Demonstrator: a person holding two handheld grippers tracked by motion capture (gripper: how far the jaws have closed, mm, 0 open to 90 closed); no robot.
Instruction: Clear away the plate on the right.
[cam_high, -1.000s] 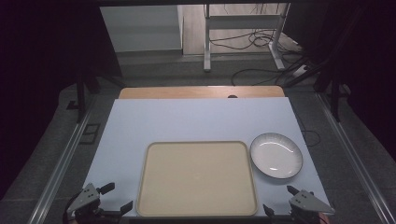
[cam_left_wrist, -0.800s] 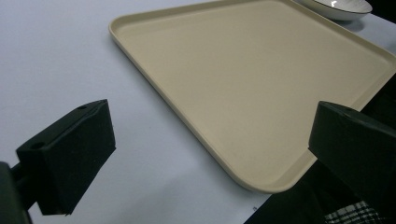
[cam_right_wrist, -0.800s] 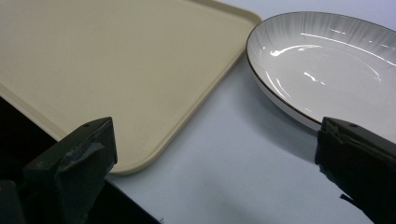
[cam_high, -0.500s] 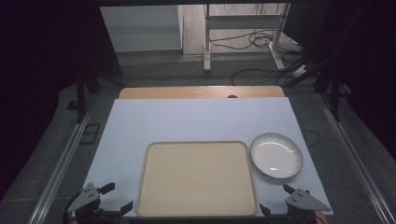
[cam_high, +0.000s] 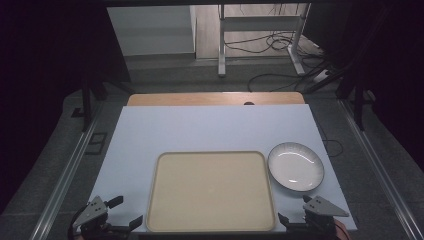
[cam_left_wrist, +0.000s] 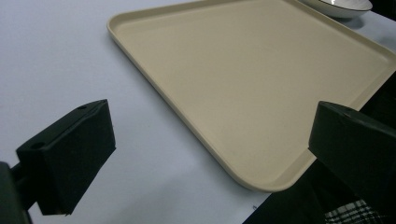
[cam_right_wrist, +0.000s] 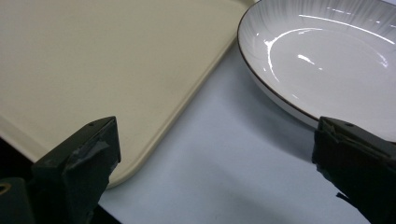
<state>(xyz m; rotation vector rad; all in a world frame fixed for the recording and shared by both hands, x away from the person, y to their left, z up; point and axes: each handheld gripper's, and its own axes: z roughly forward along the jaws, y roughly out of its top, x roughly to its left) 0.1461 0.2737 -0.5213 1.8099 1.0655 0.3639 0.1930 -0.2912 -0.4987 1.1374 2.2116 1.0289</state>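
1. High view: beige tray (cam_high: 211, 192) lay flat at the near middle of the pale blue table (cam_high: 200, 130), with white bowl (cam_high: 295, 166) just beside its far right corner, apart from it.
2. Left gripper (cam_high: 125, 214) hovered at the near left corner of the table, just off the tray's near left corner; jaws spread wide, nothing held.
3. Right gripper (cam_high: 295, 210) sat at the near right, close to the tray's near right corner and near the bowl; jaws also wide apart, empty.
4. Left gripper view: tray (cam_left_wrist: 252, 79) stretched between the black jaws, bowl (cam_left_wrist: 341, 6) at the far edge.
5. Right gripper view: tray edge (cam_right_wrist: 93, 60) on the left, dark-rimmed bowl (cam_right_wrist: 327, 56) on the right, bare table between, neither touched.
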